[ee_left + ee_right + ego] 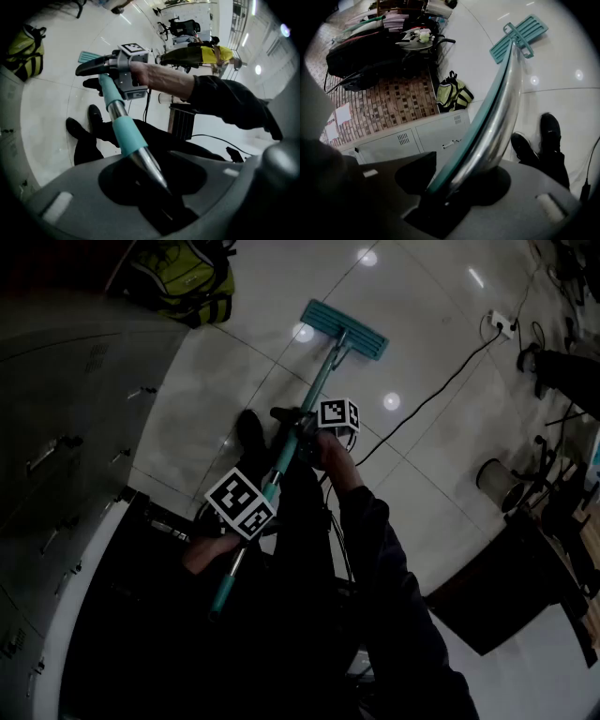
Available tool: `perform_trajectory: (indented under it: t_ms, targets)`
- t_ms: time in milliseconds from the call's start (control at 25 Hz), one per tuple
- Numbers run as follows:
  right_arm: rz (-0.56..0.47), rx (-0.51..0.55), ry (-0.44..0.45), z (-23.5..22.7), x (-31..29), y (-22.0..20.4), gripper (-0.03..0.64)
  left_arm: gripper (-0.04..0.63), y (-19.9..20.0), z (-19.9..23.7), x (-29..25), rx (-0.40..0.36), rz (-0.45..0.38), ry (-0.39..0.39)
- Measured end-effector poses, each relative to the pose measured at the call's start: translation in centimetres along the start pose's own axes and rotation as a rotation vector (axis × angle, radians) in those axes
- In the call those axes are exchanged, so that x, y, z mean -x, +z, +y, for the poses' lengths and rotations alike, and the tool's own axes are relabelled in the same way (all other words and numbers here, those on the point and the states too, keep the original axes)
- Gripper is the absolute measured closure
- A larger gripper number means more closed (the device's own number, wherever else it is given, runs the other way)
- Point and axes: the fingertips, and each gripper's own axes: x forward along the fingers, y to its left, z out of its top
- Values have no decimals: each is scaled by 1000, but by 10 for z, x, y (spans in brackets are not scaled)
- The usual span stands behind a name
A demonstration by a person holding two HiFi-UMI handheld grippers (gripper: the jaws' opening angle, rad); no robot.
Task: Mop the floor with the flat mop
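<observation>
The flat mop's teal head point(344, 329) lies flat on the glossy white floor, and its pole point(298, 432) slants back toward me. My right gripper point(323, 430) is shut on the pole at mid-length, just under its marker cube. My left gripper point(246, 514) is shut on the pole near its upper end. In the left gripper view the pole's silver and teal shaft point(129, 136) runs out from between the jaws toward the right gripper point(123, 70). The right gripper view shows the shaft point(494, 117) rising from the jaws to the mop head point(519, 32).
A yellow-green backpack point(183, 279) sits by grey metal cabinets point(56, 427) on the left. A black cable with a power strip point(502, 322) crosses the floor on the right, near a round bin point(497, 484). My black shoes point(250, 432) stand beside the pole.
</observation>
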Motion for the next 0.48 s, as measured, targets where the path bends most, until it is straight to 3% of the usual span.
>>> perform_trajectory:
  t_ms: [200,480]
  targets:
    - [-38,25,9,7,1,60,399,410,45,24,18,-48,16,37]
    - [-104,49,48,17,35,165,399,410,142,39,33,-100,59,118]
